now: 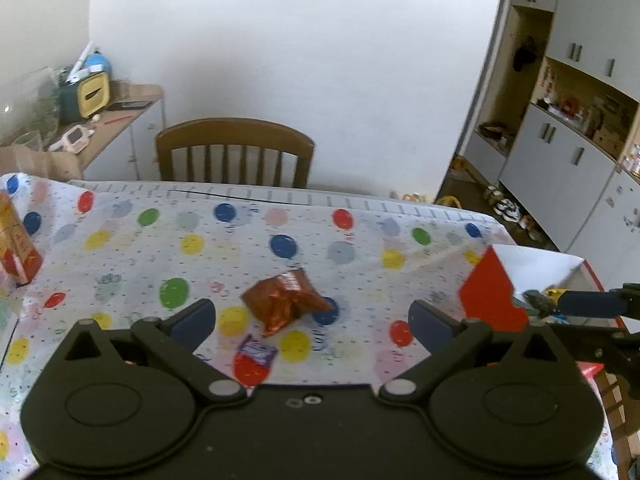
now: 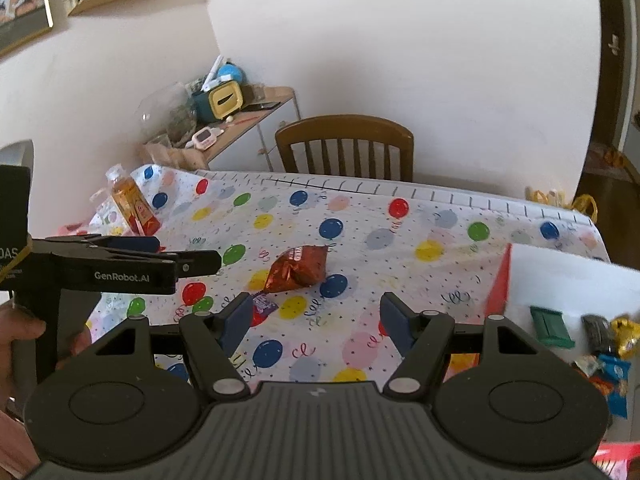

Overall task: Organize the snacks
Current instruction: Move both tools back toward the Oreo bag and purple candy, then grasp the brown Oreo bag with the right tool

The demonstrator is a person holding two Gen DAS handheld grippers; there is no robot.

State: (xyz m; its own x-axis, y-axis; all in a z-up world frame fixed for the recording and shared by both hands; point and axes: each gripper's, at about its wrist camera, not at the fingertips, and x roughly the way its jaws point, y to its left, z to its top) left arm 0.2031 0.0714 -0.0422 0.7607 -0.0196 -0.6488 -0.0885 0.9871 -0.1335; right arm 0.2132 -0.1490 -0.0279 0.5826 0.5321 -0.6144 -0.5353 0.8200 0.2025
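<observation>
- Left tongs (image 1: pixel 312 320) spread wide, nothing between the pads, hovering over the worktop (image 1: pixel 224 256)
- Brown packet (image 1: pixel 286 298) lying crumpled on the balloon-print cloth, just ahead of the left tongs and roughly centred in the gap
- Purple wrapper (image 1: pixel 258 351) flat on the cloth, nearer than the packet, low in that gap, touching neither pad
- Right tongs (image 2: pixel 316 322) spread to a middling width, pinching nothing, only cloth between the pads
- Same packet (image 2: pixel 298 270) ahead and left of centre from the right wrist; purple wrapper (image 2: pixel 265 304) just beside the left pad, contact cannot be told
- Red and white box (image 1: pixel 494 296) at the worktop's right end, just beyond the left tongs' right finger; from the right wrist, its white inside (image 2: pixel 568 280) holding a green item (image 2: pixel 551 326), a dark one, a gold one and blue ones, blurred
- Bottle (image 2: pixel 134 204) of orange drink upright at the far left end, well apart from both tongs
- Both tongs tilted down toward the cloth, side by side; left tongs seen side-on at the left of the right wrist view, a hand (image 2: pixel 24 332) gripping the handle below
- Counted on the open cloth: one packet, one wrapper, one bottle, one box; one chair (image 1: pixel 234 152) behind the worktop
</observation>
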